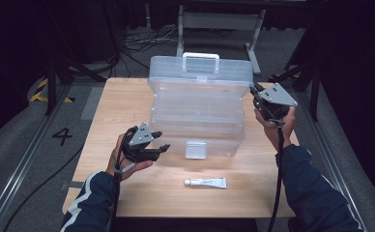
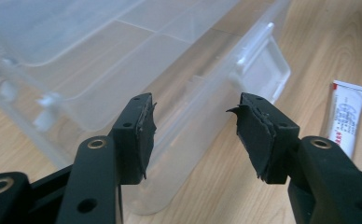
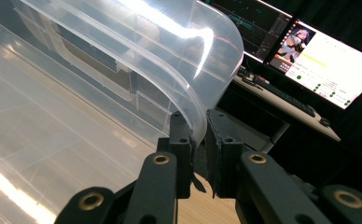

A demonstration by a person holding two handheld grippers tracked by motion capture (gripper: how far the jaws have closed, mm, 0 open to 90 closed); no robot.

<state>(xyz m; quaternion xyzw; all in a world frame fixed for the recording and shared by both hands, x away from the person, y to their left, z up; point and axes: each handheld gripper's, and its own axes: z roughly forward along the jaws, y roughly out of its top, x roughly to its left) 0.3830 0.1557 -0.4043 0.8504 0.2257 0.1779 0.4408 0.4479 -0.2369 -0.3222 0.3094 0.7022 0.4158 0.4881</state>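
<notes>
The clear box stands open and empty mid-surface; the right gripper pinches its lid's edge, the left gripper gapes beside its front corner.

desk: light wood, pretty bare
tube: small white one lying flat near the front edge
monitors: lit up, off behind the desk
floor: grey, with a "4" marked on it
</notes>
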